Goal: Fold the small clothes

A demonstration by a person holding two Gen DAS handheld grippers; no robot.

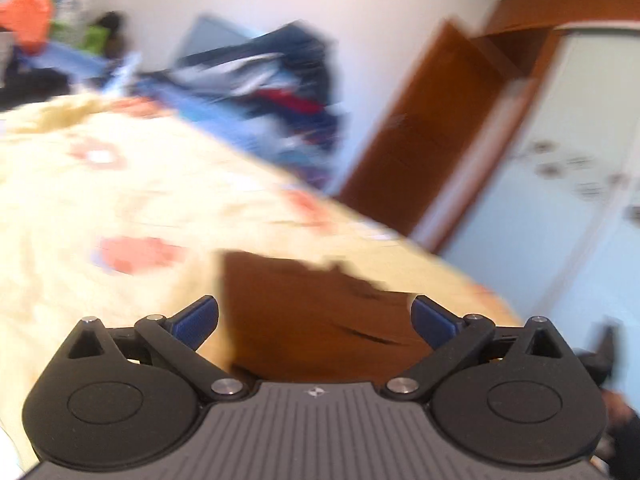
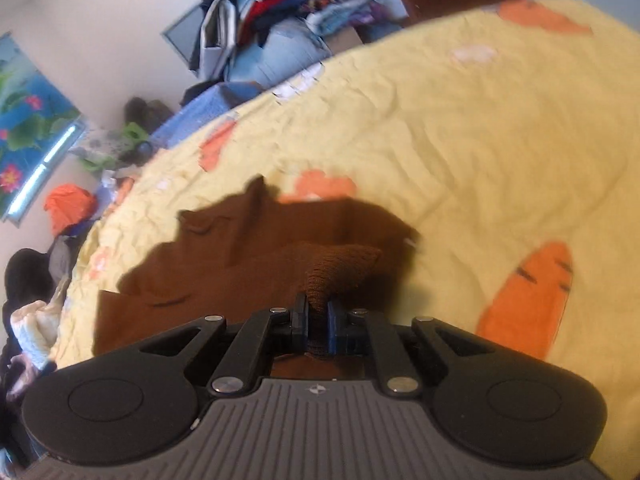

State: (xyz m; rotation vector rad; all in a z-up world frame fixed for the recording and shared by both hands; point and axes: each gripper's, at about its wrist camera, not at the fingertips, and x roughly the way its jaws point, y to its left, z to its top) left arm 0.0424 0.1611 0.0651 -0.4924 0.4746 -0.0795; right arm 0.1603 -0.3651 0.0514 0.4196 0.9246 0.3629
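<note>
My right hand-held gripper (image 2: 317,330) is clamped on a bunched fold of the brown garment (image 2: 224,264), lifting it to fold over; garment lies on the bed (image 2: 460,128); left hand-held gripper (image 1: 315,322) hovers spread apart, ready to take an edge.

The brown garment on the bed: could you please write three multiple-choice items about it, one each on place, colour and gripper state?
1. Where does the brown garment lie?
A. on the yellow quilt
B. on the floor
C. on a chair

2. What colour are the quilt's carrot shapes?
A. green
B. orange
C. purple

3. What is the right gripper doing?
A. hanging open
B. holding a sock
C. pinching a fold of the garment

Answers: 1 A, it spreads across the quilt; 2 B, clearly orange; 3 C, brown knit sits between its closed fingers, while the left gripper is open.
</note>
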